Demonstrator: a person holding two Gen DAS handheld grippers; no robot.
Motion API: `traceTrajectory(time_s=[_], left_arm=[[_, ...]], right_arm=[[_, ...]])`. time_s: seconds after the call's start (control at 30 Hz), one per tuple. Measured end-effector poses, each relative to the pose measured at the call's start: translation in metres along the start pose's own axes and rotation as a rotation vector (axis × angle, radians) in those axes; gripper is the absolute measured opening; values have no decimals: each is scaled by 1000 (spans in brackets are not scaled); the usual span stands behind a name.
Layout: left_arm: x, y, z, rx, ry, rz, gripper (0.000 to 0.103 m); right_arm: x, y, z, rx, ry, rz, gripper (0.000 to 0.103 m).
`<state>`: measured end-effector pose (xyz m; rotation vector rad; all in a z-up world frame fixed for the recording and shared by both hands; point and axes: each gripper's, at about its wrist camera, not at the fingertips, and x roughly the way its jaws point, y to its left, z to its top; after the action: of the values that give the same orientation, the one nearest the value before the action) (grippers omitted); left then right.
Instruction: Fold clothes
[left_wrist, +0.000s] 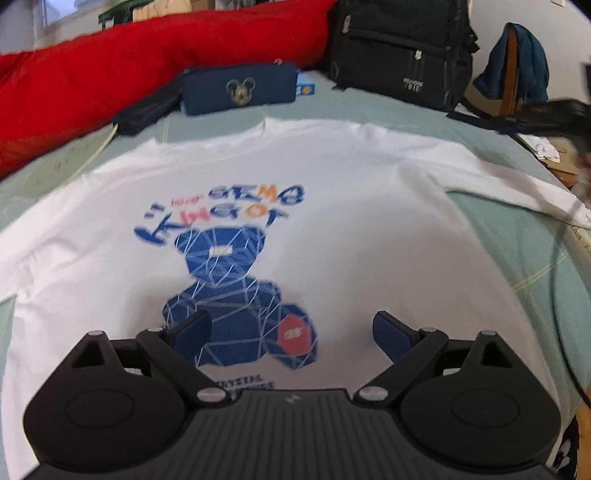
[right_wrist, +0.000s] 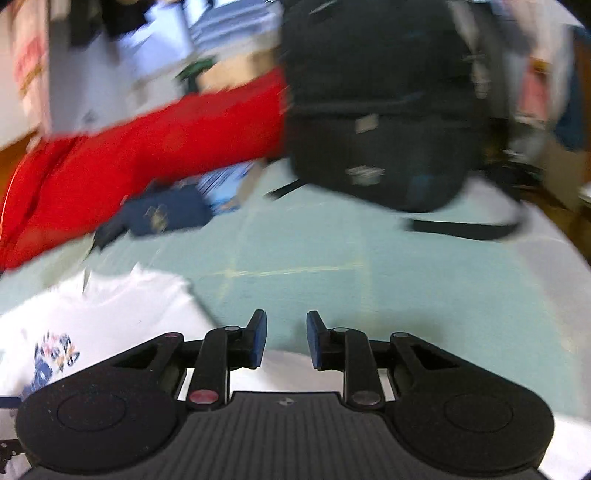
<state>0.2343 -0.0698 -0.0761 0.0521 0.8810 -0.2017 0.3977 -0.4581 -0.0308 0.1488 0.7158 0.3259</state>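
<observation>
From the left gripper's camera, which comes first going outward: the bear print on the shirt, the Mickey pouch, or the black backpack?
Measured from the left gripper:
1. Bear print on the white T-shirt, right between the open fingers.
2. Mickey pouch, beyond the collar, slightly left.
3. Black backpack, at the back right.

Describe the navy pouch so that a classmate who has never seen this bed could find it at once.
Start at the white T-shirt spread on the pale green sheet. Beyond its collar, below the red bedding and left of the black backpack, lies the navy pouch. Only it bears a mouse-head badge.
</observation>
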Motion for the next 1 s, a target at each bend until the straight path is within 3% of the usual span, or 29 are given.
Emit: traceTrajectory(time_s=[0.07,0.53,0.73,0.9,1.0], left_arm=[[2,4,-3,-4,-1,-16,95],[11,8,-7,15,-38,-46,102],[11,9,-7,18,-41,-47,102],[12,9,-7,21,-43,-45,102],[11,9,-8,22,-44,-46,102]], right_arm=[[31,12,11,-45,48,23,28],[90,54,20,-201,168,128,28],[80,72,2,-261,100,140,28],[78,95,-24,-452,69,68,33],[82,96,-29,-476,65,53,37]])
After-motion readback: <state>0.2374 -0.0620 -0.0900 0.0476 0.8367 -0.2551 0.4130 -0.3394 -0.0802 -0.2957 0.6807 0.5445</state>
